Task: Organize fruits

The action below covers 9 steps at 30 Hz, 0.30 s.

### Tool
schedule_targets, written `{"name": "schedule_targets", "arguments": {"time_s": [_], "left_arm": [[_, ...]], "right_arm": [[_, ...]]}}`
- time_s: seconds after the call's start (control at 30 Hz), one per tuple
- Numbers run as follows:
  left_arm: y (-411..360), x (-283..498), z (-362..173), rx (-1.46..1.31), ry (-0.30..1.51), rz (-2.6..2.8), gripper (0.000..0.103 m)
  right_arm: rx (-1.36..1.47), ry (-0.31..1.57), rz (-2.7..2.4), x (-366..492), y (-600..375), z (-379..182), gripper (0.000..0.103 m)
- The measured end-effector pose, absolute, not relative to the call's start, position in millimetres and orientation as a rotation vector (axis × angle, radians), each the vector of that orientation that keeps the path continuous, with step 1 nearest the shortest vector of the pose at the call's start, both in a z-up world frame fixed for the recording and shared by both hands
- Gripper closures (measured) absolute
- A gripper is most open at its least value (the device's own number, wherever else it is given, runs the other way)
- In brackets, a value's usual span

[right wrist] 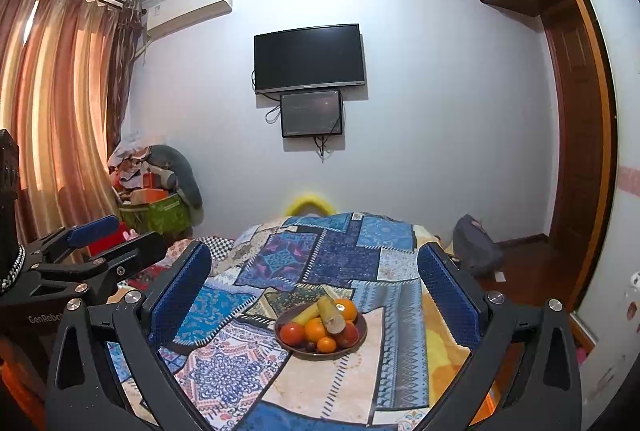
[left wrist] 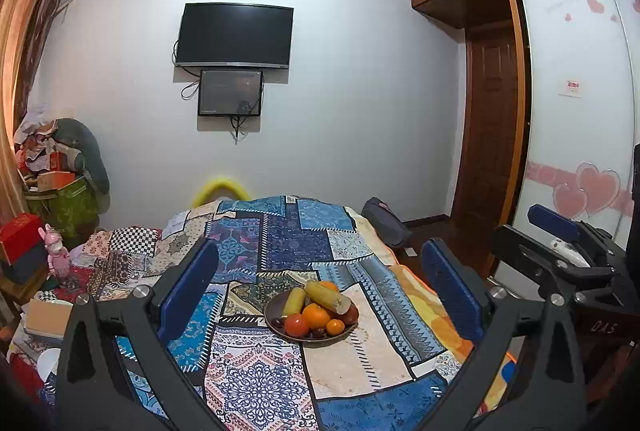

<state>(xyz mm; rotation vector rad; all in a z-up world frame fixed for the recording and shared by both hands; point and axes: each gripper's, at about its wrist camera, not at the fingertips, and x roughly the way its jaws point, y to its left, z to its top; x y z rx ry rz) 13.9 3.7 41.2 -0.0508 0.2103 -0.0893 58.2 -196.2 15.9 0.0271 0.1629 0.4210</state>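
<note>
A brown bowl (left wrist: 280, 331) of fruit sits on a patchwork blue cloth (left wrist: 288, 231) covering a table. It holds oranges (left wrist: 316, 315), a red tomato (left wrist: 297, 325), yellow-green corn-like pieces (left wrist: 326, 297) and small dark fruits. The bowl (right wrist: 362, 341) also shows in the right wrist view. My left gripper (left wrist: 320, 271) is open and empty, held back from the bowl. My right gripper (right wrist: 314, 271) is open and empty too, also short of the bowl. The right gripper shows at the right in the left wrist view (left wrist: 556, 231); the left gripper shows at the left in the right wrist view (right wrist: 108, 235).
A TV (left wrist: 234, 35) hangs on the far wall. Boxes and clutter (left wrist: 52, 183) pile at the left, with a pink toy (left wrist: 58, 251). A wardrobe (left wrist: 580, 111) and wooden door (left wrist: 492, 123) stand at the right. Curtains (right wrist: 52, 103) hang left. A grey bag (right wrist: 476, 247) lies on the floor.
</note>
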Motion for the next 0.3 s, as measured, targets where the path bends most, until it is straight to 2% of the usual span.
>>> {"name": "schedule_targets", "arguments": {"time_s": [0.3], "left_arm": [[3.3,11.4,41.4,-0.051,0.211,-0.087,0.0]], "right_arm": [[0.031,0.171,0.425,58.2,-195.6,17.3,0.0]]}}
